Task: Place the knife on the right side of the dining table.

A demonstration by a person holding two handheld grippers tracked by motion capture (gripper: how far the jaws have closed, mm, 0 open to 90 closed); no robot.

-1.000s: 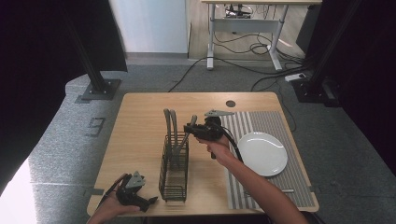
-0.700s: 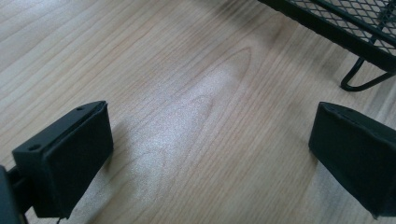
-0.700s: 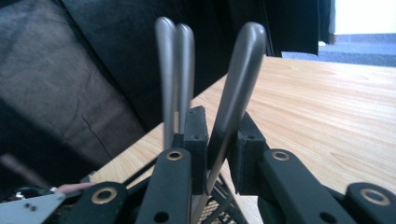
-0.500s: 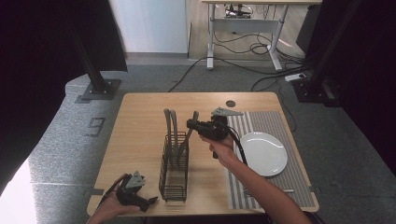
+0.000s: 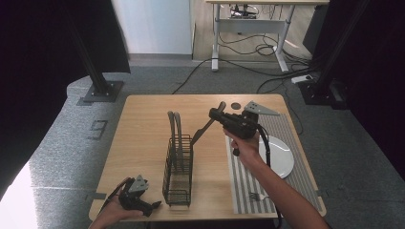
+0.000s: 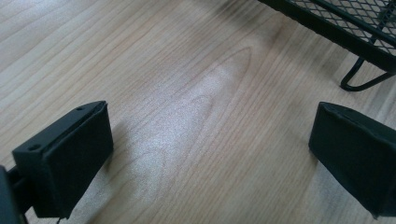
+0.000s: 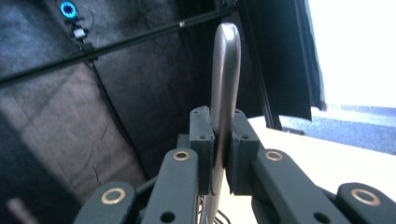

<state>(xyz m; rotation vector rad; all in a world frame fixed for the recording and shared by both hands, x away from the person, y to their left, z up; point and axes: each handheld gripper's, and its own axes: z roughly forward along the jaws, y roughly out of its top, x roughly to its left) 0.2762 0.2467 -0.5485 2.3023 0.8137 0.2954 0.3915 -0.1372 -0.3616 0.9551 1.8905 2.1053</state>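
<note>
My right gripper hangs above the middle of the table, shut on a grey metal utensil. The utensil slants down to the left, its lower end near the top of a black wire caddy. In the right gripper view the pads pinch the utensil's flat handle, which rises past them. Two other long utensils stand in the caddy. My left gripper rests at the table's front left, open, with bare wood between its jaws.
A white plate lies on a striped mat at the right, with a fork near the mat's front. A small dark disc sits at the table's back edge. The caddy's foot is close to the left gripper.
The right gripper has risen and moved right, away from the caddy, taking the utensil up with it. The left gripper has stayed where it was.
</note>
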